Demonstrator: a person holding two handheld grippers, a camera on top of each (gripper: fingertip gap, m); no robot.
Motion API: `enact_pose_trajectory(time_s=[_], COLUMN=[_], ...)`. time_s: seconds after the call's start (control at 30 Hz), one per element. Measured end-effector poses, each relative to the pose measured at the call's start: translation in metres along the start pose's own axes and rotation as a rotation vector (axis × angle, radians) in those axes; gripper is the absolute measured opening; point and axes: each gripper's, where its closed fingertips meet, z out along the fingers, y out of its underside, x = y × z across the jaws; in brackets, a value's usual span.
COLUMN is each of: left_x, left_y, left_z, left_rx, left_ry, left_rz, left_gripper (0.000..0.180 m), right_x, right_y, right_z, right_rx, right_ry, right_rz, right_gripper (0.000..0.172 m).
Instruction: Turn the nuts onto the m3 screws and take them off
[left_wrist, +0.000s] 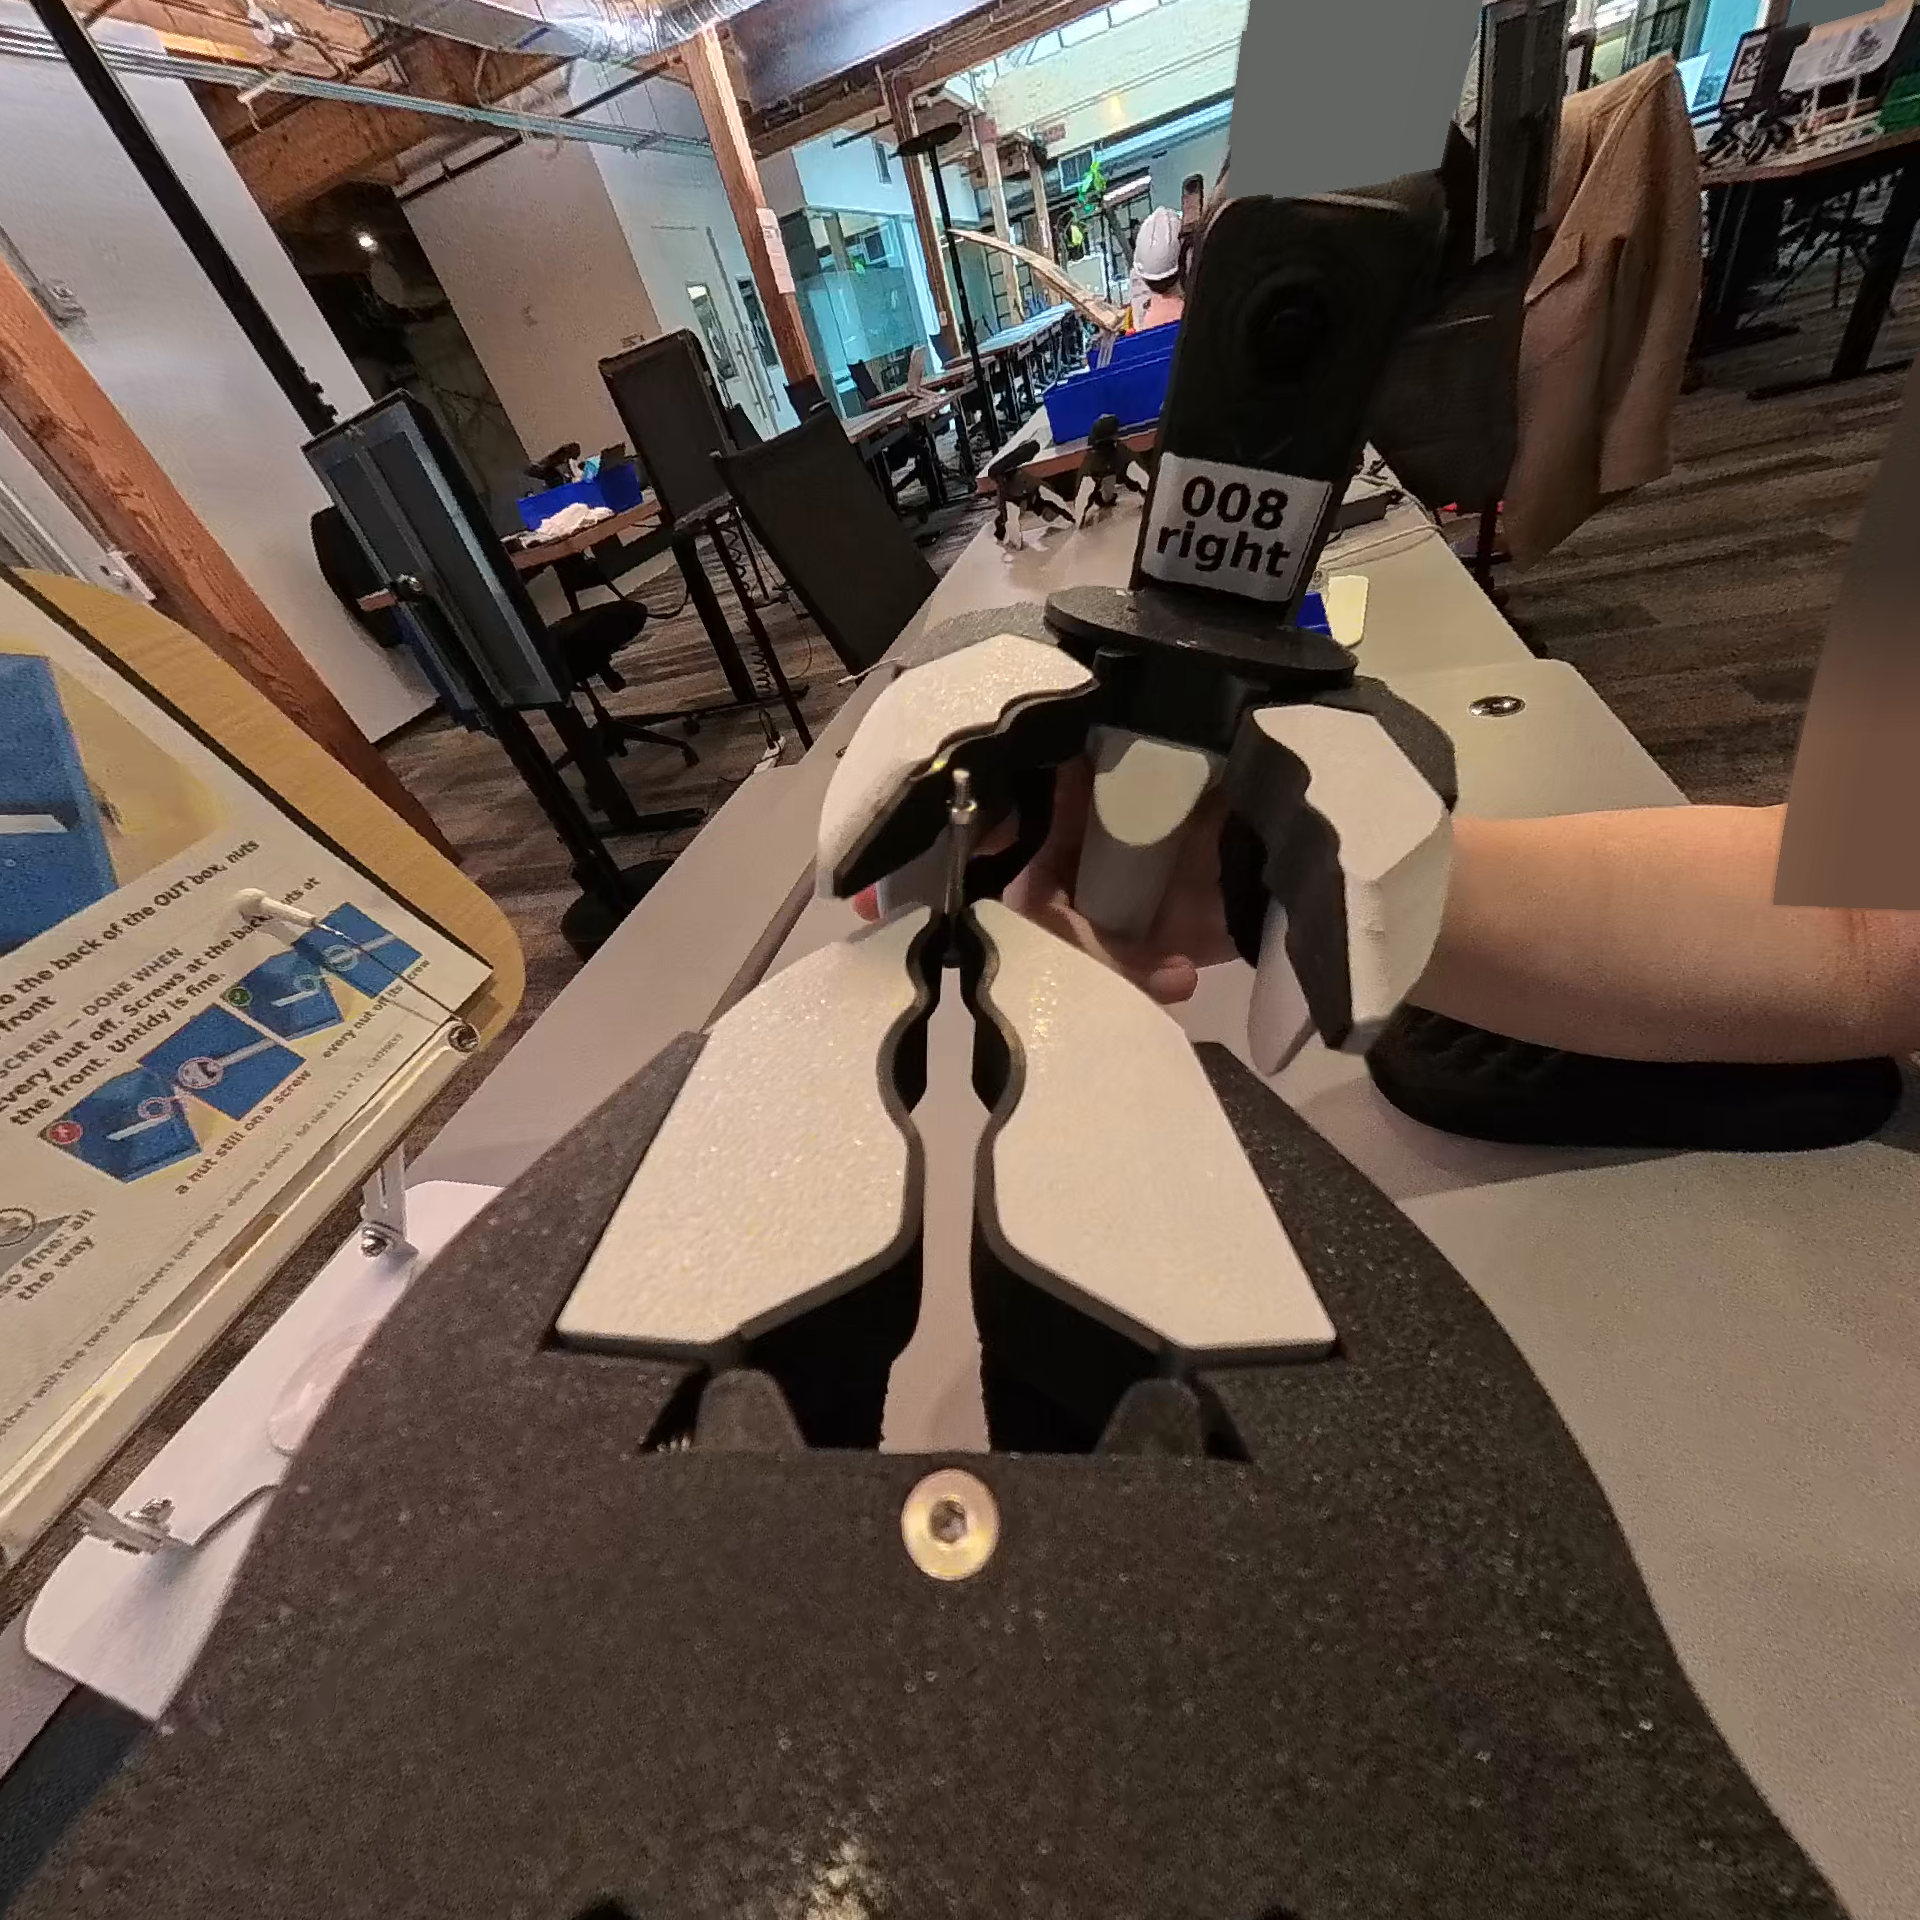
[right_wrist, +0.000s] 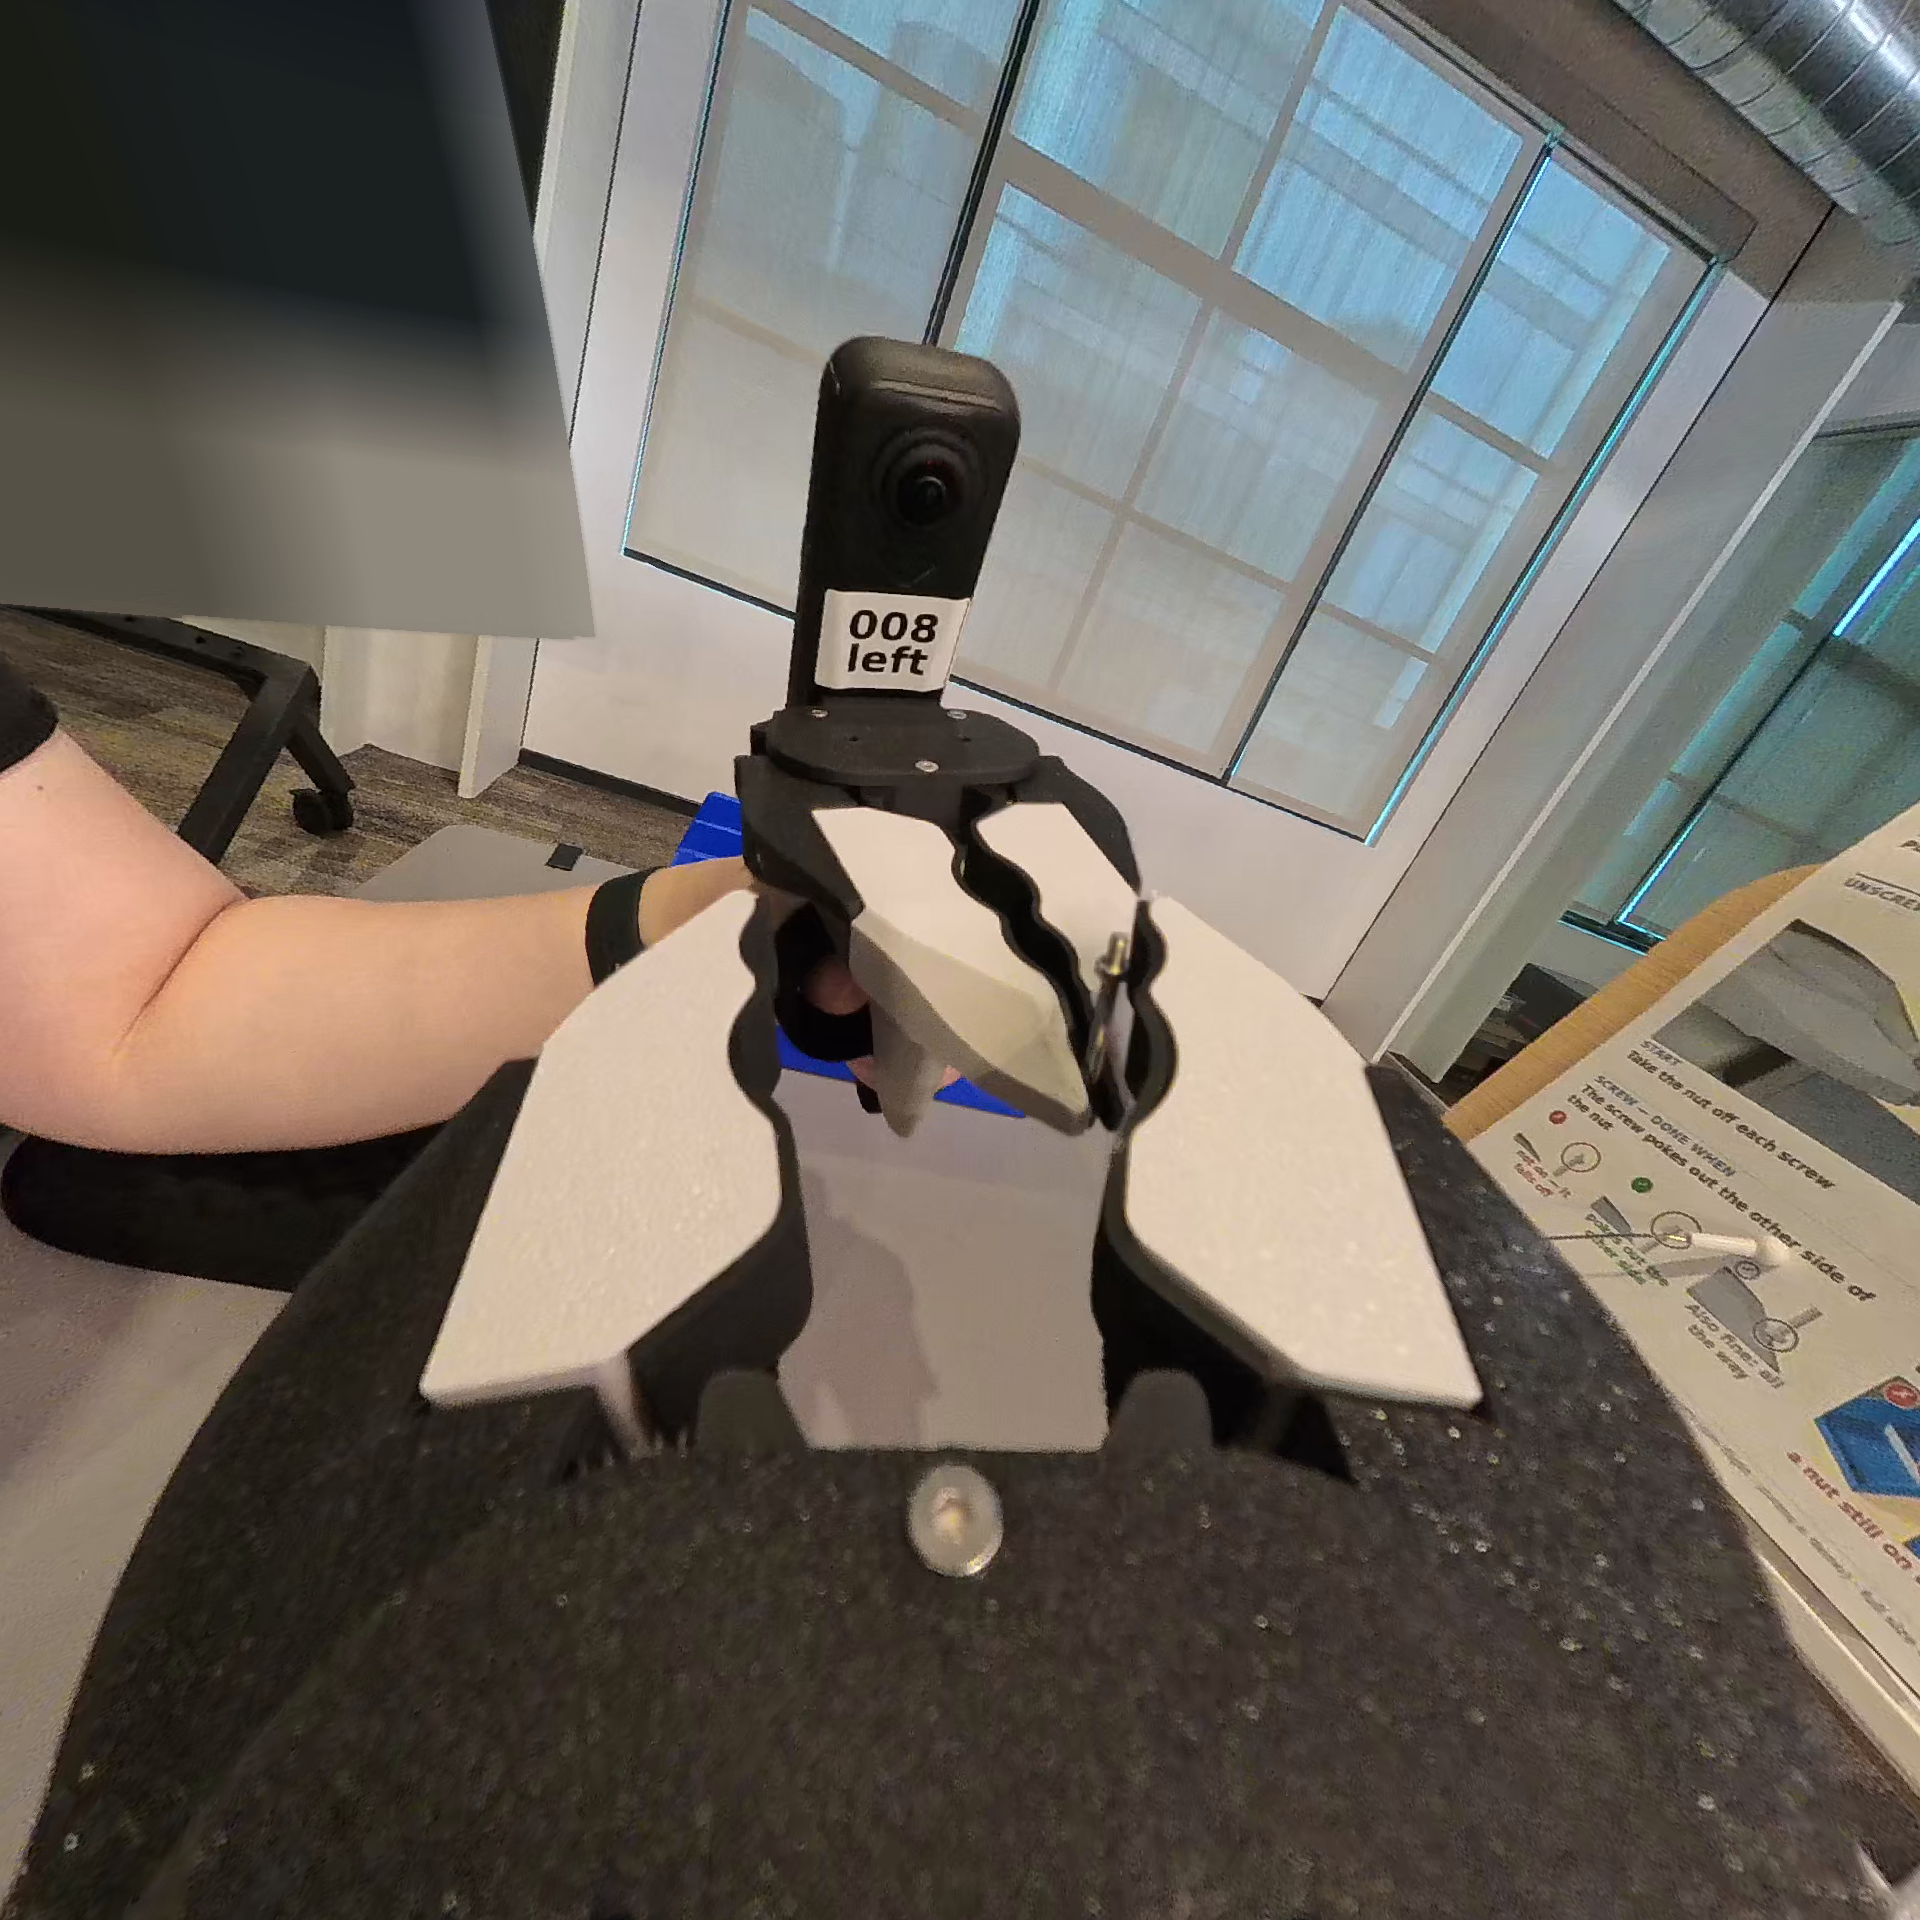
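The left gripper (left_wrist: 948, 951) has its two white fingers pressed together on the bottom end of one thin silver metal screw (left_wrist: 958, 852). The screw stands straight up out of the fingertips, with a small nut near its top. The right gripper (right_wrist: 940, 997) has its two white fingers spread wide apart and holds nothing. The screw sits just by the inner side of one right finger; I cannot tell if they touch. The two grippers face each other, tips close together, up above the pale grey table (left_wrist: 1714, 1403). A bare hand (left_wrist: 1132, 914) holds each gripper's handle, and both forearms reach in level from the sides. One printed paper sheet on a wooden board (left_wrist: 208, 1039) stands beside them. One blue plastic bin (right_wrist: 717, 826) sits behind the left gripper.
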Motion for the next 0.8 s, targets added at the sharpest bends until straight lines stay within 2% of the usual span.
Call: enact_pose_trajectory(time_s=[0.33, 0.6, 0.8], left_x=[-0.012, 0.012, 0.013], left_y=[-0.002, 0.0, 0.003], left_z=[-0.013, 0.008, 0.013], left_rx=[0.012, 0.002, -0.014], left_ry=[-0.047, 0.055, 0.052], left_rz=[-0.012, -0.003, 0.007], left_gripper=[0.002, 0.002, 0.002], right_x=[0.008, 0.0, -0.006], right_y=[0.0, 0.002, 0.007], right_z=[-0.013, -0.002, 0.003], right_rx=[-0.02, -0.019, -0.039], right_ry=[0.016, -0.006, -0.022], right_rz=[0.011, 0.018, 0.001], right_gripper=[0.06, 0.064, 0.065])
